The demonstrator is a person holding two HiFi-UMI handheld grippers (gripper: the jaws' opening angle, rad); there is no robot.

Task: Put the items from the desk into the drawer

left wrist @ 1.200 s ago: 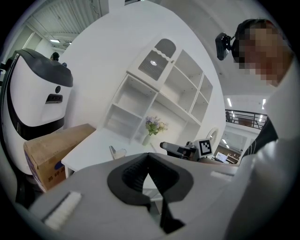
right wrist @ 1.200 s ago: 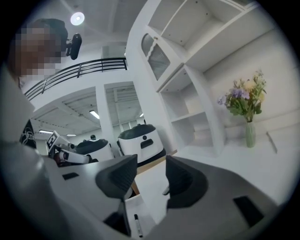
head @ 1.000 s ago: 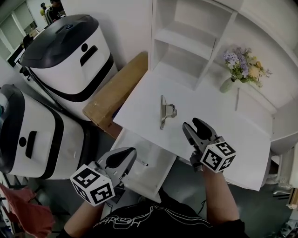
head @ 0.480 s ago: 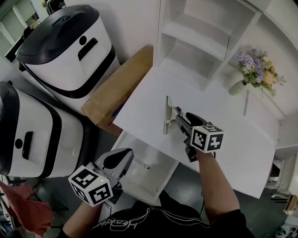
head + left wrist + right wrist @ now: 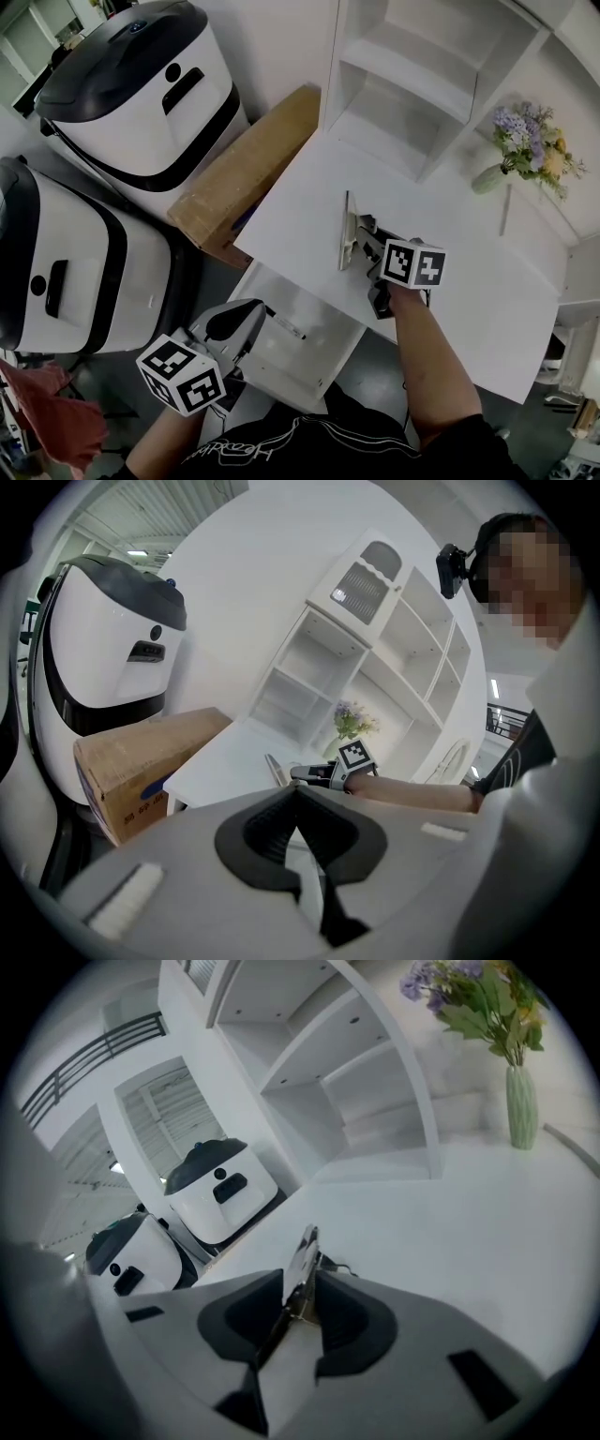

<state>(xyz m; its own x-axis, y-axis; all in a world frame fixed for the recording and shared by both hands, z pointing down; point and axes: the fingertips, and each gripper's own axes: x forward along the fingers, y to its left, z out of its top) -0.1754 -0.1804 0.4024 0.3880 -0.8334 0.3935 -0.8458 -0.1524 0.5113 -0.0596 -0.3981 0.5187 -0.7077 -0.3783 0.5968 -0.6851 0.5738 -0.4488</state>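
Metal clip (image 5: 345, 220) stands on the table (image 5: 450, 272), and our right gripper's (image 5: 366, 236) jaws have just been closing and now pinch it. Our left gripper's (image 5: 251, 317) jaws sit together, empty, by the open drawer (image 5: 314, 349).

Tools, two: left tool (image 5: 246, 317), right tool (image 5: 364, 236), one marker cube on each. Worktop (image 5: 450, 309), one, white. Metal clip (image 5: 345, 211), one, on the worktop. Slim stick (image 5: 506, 208), one, also on the worktop. Vase (image 5: 487, 178), one, with one bunch of flowers (image 5: 534, 145). Shelf unit (image 5: 422, 66), one, white. Drawer (image 5: 319, 328), one, open, with one pen-like item (image 5: 284, 324) inside. White-and-black machines, two (image 5: 141, 84) (image 5: 75, 262). Cardboard box (image 5: 253, 169), one. Red cloth (image 5: 47, 422), one.
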